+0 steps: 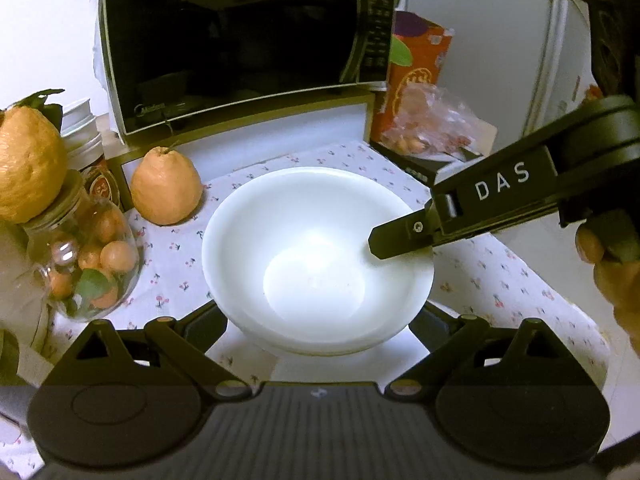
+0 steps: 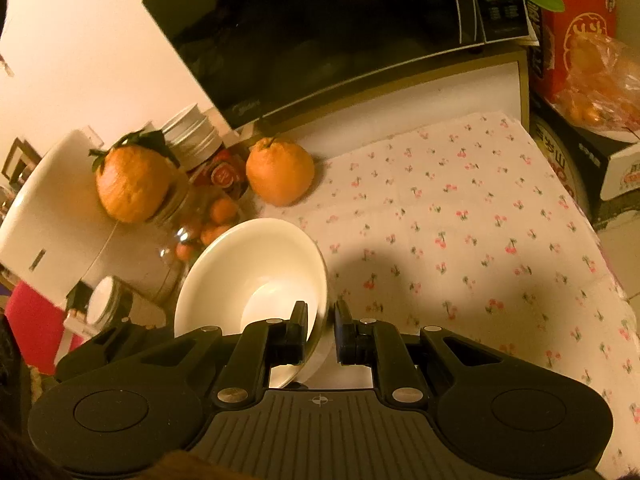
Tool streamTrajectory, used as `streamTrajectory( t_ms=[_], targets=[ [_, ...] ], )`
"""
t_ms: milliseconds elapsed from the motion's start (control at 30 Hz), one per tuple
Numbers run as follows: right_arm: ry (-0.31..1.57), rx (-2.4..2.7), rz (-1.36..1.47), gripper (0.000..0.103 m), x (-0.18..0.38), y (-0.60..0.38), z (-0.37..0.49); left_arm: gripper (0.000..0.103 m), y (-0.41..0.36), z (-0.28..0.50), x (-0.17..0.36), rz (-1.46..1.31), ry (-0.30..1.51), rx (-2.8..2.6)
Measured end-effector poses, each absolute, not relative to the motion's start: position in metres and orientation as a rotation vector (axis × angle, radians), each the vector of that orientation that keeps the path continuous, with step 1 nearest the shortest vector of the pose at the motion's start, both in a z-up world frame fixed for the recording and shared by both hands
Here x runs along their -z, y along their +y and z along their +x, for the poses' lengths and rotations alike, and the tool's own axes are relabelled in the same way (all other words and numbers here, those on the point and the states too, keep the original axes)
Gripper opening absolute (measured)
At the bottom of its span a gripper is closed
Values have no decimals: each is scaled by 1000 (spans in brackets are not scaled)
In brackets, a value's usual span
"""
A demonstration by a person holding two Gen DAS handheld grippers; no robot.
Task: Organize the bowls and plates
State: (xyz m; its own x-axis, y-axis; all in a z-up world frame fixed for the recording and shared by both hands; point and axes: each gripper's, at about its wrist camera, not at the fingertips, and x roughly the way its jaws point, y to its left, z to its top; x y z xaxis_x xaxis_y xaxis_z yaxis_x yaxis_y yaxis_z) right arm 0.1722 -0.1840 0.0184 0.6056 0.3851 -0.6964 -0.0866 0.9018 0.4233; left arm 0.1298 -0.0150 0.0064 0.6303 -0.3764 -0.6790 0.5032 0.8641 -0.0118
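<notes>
A white bowl (image 1: 312, 240) fills the middle of the left wrist view, off the flowered tablecloth (image 1: 504, 276). My left gripper (image 1: 318, 316) stands wide, one finger against each side of the bowl's lower body, with the tips hidden under the rim. My right gripper (image 1: 384, 246) reaches in from the right, and one finger lies inside the bowl's right wall. In the right wrist view the bowl (image 2: 256, 264) hangs tilted, and the right gripper (image 2: 322, 316) is shut on its rim, one pad inside and one outside.
A black microwave (image 1: 240, 40) stands on a white shelf at the back. Left of the bowl are a large orange fruit (image 1: 166, 188), a glass jar of small oranges (image 1: 88, 264) with another fruit (image 1: 28, 164) on top, and metal-lidded jars. A red box (image 1: 416, 68) and bagged fruit (image 1: 432, 120) sit at the back right.
</notes>
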Motion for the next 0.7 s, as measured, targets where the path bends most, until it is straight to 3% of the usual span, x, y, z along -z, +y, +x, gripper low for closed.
streamTrajectory(
  t_ms=[700],
  targets=[
    [989, -281, 380, 14, 7, -199, 115, 95, -19, 81, 18, 151, 828, 562]
  ],
)
